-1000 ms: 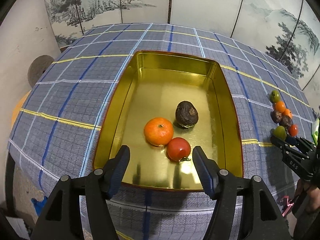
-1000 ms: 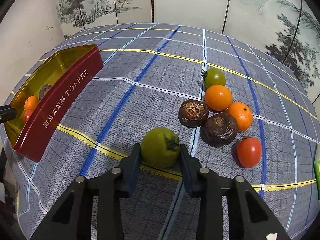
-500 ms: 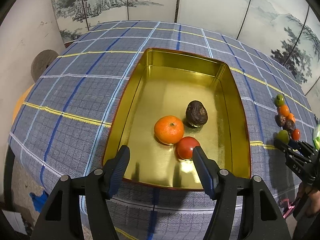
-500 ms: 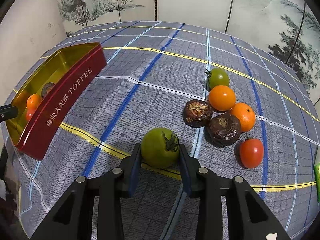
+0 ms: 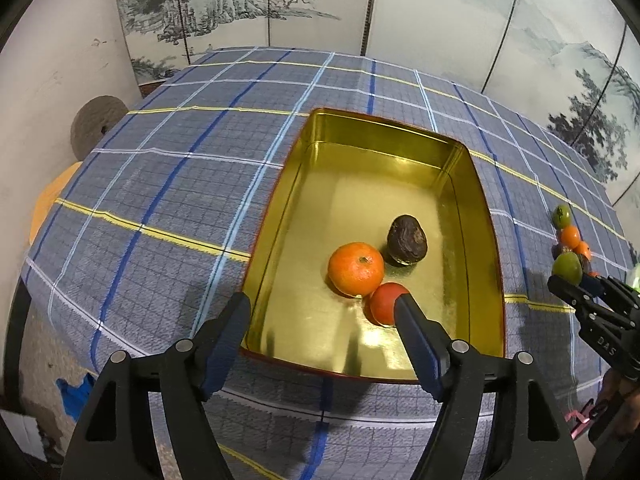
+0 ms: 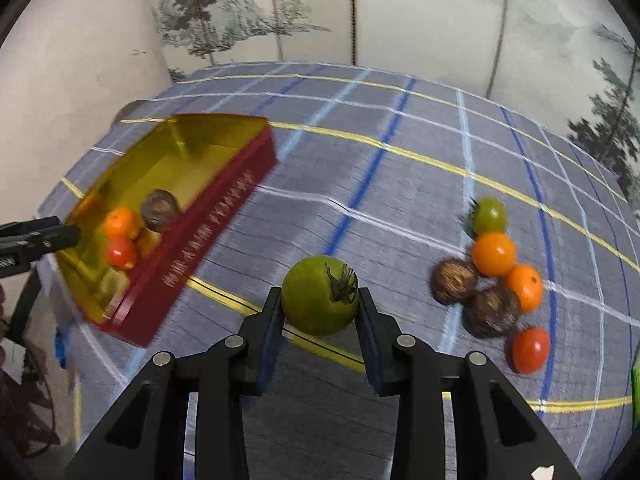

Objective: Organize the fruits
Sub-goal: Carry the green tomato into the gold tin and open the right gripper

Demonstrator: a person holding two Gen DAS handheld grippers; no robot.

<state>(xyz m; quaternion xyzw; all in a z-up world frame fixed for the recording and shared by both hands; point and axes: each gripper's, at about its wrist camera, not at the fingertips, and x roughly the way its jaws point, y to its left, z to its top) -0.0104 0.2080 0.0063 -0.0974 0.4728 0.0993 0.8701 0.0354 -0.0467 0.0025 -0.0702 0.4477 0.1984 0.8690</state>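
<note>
My right gripper is shut on a green tomato and holds it above the checked cloth; it also shows in the left wrist view. The red toffee tin with a gold inside holds an orange, a red tomato and a dark brown fruit. My left gripper is open and empty over the tin's near edge. Several fruits stay on the cloth at the right: a green tomato, two oranges, two brown fruits and a red tomato.
A blue checked cloth covers the table. A painted folding screen stands behind it. A round grey disc leans on the left wall. The table's near edge lies just under my left gripper.
My right gripper has lifted the green tomato off the cloth and swung left toward the tin. My left gripper has drawn back and shifted left; the tin's fruits have not moved.
</note>
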